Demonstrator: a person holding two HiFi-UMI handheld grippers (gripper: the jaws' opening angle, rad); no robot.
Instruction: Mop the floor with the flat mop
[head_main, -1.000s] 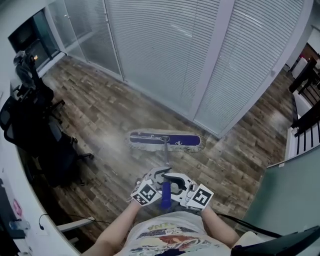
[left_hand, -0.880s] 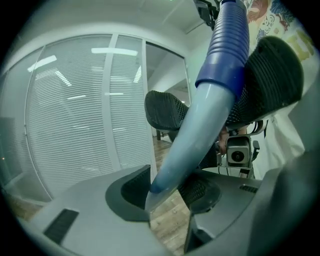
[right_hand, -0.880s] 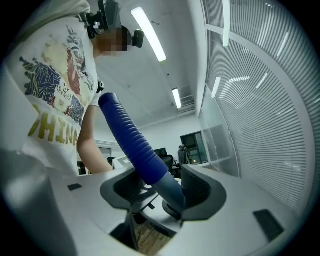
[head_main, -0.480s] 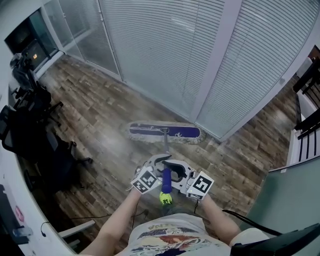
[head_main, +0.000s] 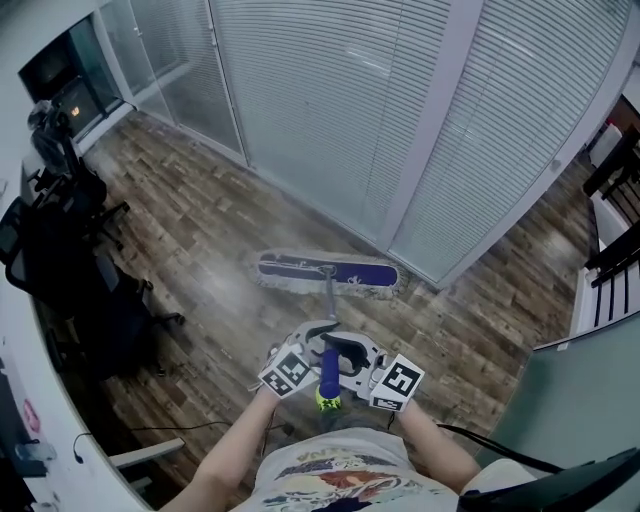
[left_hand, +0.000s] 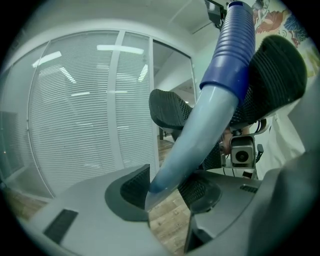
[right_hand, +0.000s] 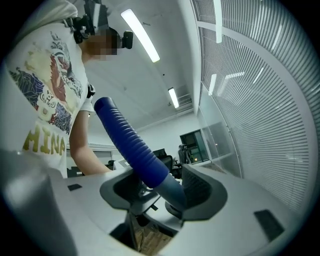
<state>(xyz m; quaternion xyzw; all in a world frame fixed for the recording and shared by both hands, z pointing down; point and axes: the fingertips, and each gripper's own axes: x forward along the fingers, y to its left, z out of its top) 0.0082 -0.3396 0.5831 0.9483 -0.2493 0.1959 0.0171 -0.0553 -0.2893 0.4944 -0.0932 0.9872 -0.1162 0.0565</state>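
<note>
Wood-plank floor (head_main: 200, 230) is running up to a blind-covered glass partition (head_main: 330, 100), and the flat mop (head_main: 350, 275) is working the strip just in front of it. Over the last second the mop head (head_main: 300, 270) has been creeping a little nearer the foot of the partition. Both grippers have been travelling with it, away from the person's body. A green cap (head_main: 325, 402) on the end of the handle (head_main: 329, 305) farthest from the partition is now showing behind the grippers, where a second ago it was hidden. I am reading this as a forward push stroke in progress, so the mopping is under way rather than starting or finishing. No wet trail is showing clearly enough to judge how much floor is covered.

The left gripper (left_hand: 165, 186) is holding its jaws closed on the pale shaft of the handle, pads pressing on either side. Its grip is sitting on the partition side of the ribbed blue grip (head_main: 327, 372). The right gripper (right_hand: 167, 192) is clamping the same handle about where the ribbing ends, just behind the left one as seen from the partition.

The mop head is lying flat on the floor, close to the partition's foot, its long edge roughly parallel to it. It is showing as a dark blue pad with a pale fringe round it. The handle is rising from the head's middle and slanting back from the partition, grey-blue low down and deep blue at the grip.
</note>
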